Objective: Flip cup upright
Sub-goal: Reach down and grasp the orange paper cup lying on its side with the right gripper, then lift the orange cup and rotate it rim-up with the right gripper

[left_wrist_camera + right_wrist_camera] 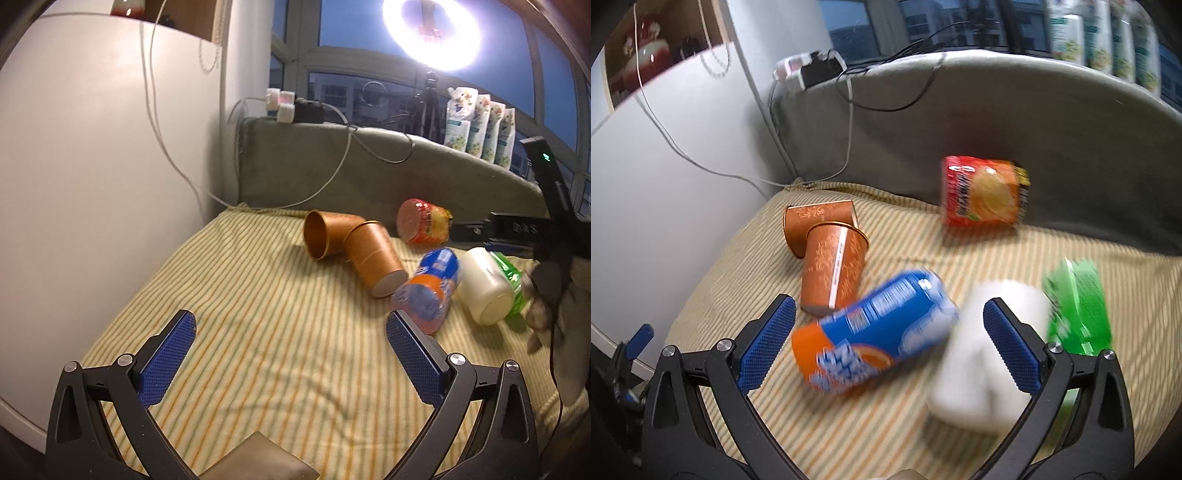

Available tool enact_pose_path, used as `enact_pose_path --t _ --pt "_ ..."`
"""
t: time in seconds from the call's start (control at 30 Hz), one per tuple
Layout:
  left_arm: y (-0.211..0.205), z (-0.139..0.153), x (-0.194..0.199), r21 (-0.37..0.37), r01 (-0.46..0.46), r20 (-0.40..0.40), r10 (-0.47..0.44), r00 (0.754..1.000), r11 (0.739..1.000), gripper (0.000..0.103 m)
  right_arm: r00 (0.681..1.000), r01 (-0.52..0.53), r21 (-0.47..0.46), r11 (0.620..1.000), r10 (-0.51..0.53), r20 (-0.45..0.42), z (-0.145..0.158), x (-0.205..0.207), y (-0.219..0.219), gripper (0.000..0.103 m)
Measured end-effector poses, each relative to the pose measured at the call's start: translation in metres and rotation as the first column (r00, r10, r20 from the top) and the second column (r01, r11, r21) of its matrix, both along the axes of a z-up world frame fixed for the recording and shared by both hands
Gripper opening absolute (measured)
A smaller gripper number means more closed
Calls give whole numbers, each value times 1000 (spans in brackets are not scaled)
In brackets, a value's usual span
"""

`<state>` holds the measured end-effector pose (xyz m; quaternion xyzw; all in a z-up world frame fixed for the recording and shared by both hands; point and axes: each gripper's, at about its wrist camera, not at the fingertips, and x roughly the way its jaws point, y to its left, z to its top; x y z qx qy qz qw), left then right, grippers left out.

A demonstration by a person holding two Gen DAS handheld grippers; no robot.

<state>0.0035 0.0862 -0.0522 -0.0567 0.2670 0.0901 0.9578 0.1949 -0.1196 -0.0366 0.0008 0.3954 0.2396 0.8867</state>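
Observation:
Two brown paper cups lie on their sides on a striped cloth (258, 332), touching each other: one (325, 234) with its mouth toward me, the other (375, 260) with its base toward me. They also show in the right wrist view (820, 221) (833, 267). A white mug (484, 286) (982, 354) lies on its side. My left gripper (291, 343) is open and empty above the cloth, short of the cups. My right gripper (890, 339) is open and empty, above a blue and orange can (875, 328) and the mug.
The blue and orange can (430, 291), a red snack tub (424, 221) (982, 192) and a green packet (511, 275) (1078, 302) lie on the cloth. A grey cushion (369, 173) backs it. A white cabinet (92, 184) stands at the left, with cables and a ring light (432, 29).

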Motion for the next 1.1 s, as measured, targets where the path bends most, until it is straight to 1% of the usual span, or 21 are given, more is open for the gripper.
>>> enact_pose_path --t 0.23,0.47,0.53,0.6,0.73,0.8,0.83,0.87,0.93,1.0,1.1 --pt "18 -5 -2 -28 -36 -7 36 999 999 103 994 -85 -33 996 82 -72 -8 34 47 103" --pt "29 -6 -2 -40 -55 -14 54 998 998 103 982 -125 -72 990 113 -151 -26 56 78 101" --pt "32 -7 -1 -46 -59 -18 59 998 997 103 978 -136 -85 987 120 -172 -31 59 84 95" --pt "34 -7 -2 -52 -63 -19 62 998 997 102 973 -144 -100 984 123 -195 -36 62 89 92" --pt "37 -7 -3 -57 -69 -18 68 998 996 103 963 -159 -95 983 133 -233 -45 67 96 91" --pt "39 -7 -3 -58 -70 -17 69 997 996 103 964 -159 -121 980 128 -232 -48 69 100 88" --pt "39 -7 -4 -59 -71 -16 71 997 996 103 965 -159 -128 979 126 -231 -49 70 101 84" --pt "40 -6 -4 -60 -73 -15 72 997 996 103 965 -157 -134 979 124 -229 -49 70 103 81" --pt "41 -6 -6 -58 -75 -13 75 997 995 103 964 -156 -142 978 119 -240 -52 74 105 68" --pt "42 -6 -6 -61 -76 -9 76 997 995 103 963 -158 -163 974 115 -245 -55 78 109 68" --pt "43 -5 -8 -63 -80 -5 80 997 995 103 961 -162 -166 973 118 -249 -59 78 111 67"
